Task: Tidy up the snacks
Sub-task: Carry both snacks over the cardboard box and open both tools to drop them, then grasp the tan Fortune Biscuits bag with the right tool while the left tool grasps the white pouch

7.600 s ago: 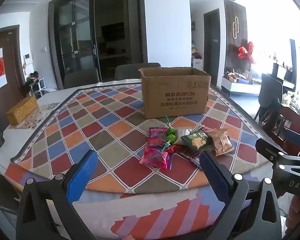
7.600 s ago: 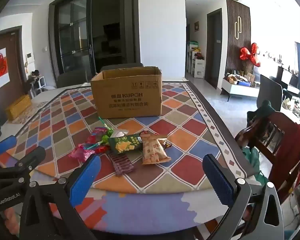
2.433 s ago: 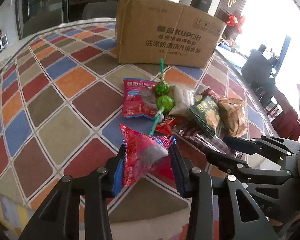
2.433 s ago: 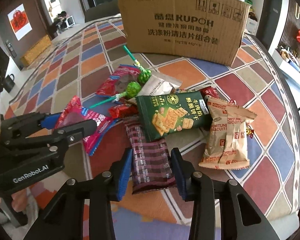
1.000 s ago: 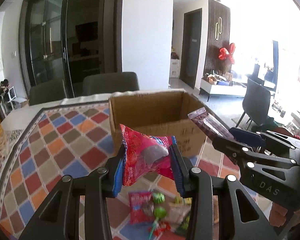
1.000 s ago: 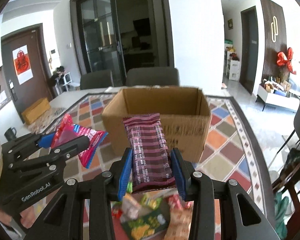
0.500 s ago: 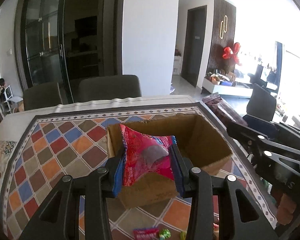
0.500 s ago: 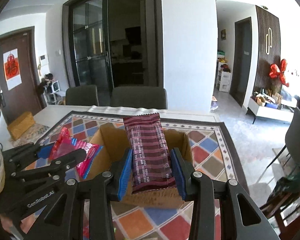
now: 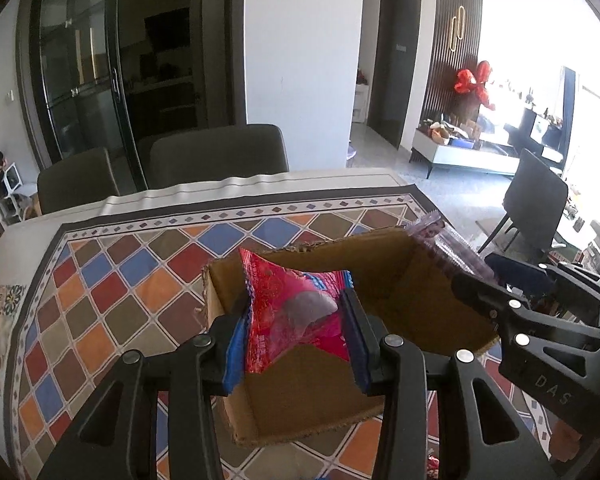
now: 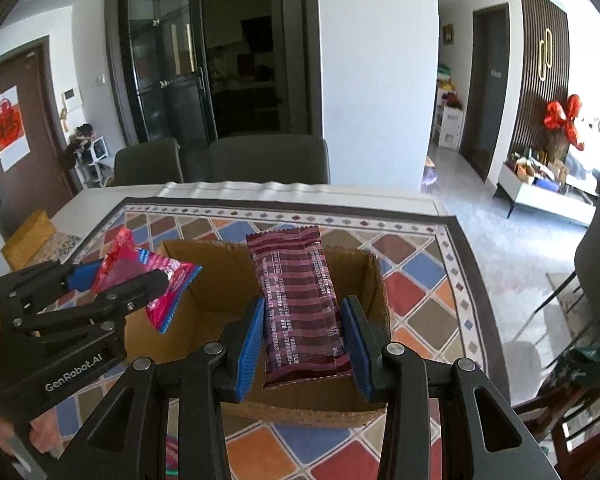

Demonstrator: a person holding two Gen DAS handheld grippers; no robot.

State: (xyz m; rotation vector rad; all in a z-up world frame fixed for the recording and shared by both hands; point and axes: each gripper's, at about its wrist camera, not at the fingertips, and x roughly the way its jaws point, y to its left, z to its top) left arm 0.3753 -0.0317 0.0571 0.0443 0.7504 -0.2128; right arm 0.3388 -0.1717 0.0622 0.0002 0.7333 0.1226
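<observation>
My left gripper (image 9: 296, 320) is shut on a red-pink snack packet (image 9: 290, 312) and holds it above the open cardboard box (image 9: 400, 280). My right gripper (image 10: 304, 332) is shut on a maroon striped wafer packet (image 10: 300, 304), also above the open box (image 10: 208, 276). In the right wrist view the left gripper (image 10: 100, 280) with the red-pink packet (image 10: 148, 280) hangs over the box's left side. In the left wrist view the right gripper (image 9: 488, 276) with the wafer packet (image 9: 444, 240) is over the box's right wall. The box inside looks empty.
The box stands on a table with a colourful diamond-patterned cloth (image 9: 112, 276). Grey chairs (image 9: 216, 156) stand at the far edge. A yellow tissue box (image 10: 28, 240) lies at far left. A dark chair (image 9: 536, 204) stands on the floor at right.
Both grippers have moved forward and lower with their packets, from in front of the box to right above its opening. The box now looks larger and nearer.
</observation>
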